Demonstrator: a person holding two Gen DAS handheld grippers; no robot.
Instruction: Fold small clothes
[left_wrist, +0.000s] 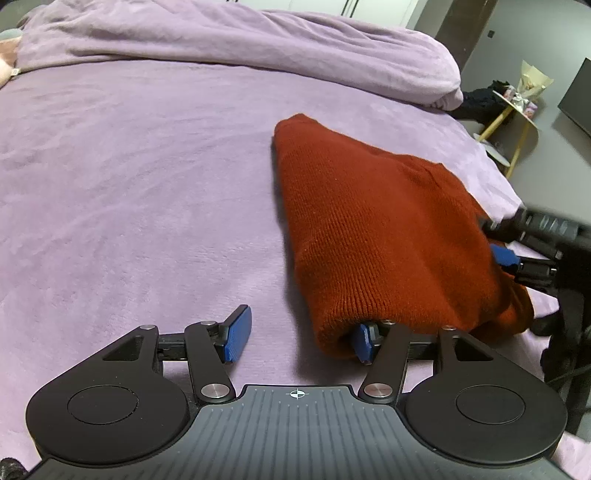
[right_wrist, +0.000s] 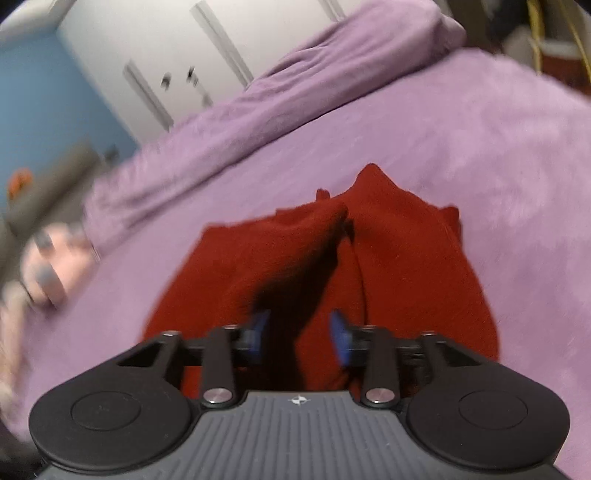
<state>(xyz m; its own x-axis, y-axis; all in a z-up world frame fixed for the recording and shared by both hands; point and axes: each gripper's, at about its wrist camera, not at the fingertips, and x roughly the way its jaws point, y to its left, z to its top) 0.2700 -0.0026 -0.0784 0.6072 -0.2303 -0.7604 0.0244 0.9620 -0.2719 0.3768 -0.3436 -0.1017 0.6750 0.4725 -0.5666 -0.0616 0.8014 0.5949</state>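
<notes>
Left wrist cam: the red knit sweater (left_wrist: 373, 229) is lying folded on the purple bed (left_wrist: 129, 166). Left tongs (left_wrist: 299, 338) are gaping wide, one blue pad tucked under the near hem, gripping nothing. Right tongs (left_wrist: 506, 254) are poking in at the far side.

Right wrist cam, pretty blurry: right tongs (right_wrist: 300, 332) are sitting partly open over the sweater (right_wrist: 406, 266), holding nothing, with wardrobe doors (right_wrist: 192, 55) showing behind.

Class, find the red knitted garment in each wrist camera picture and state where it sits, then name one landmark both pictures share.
Left wrist view: the red knitted garment lies right of centre, running from mid-frame down to the left hand-held gripper.
Right wrist view: it fills the centre, just beyond the right hand-held gripper.
Shared landmark: the bunched purple duvet along the bed's far side.
</notes>
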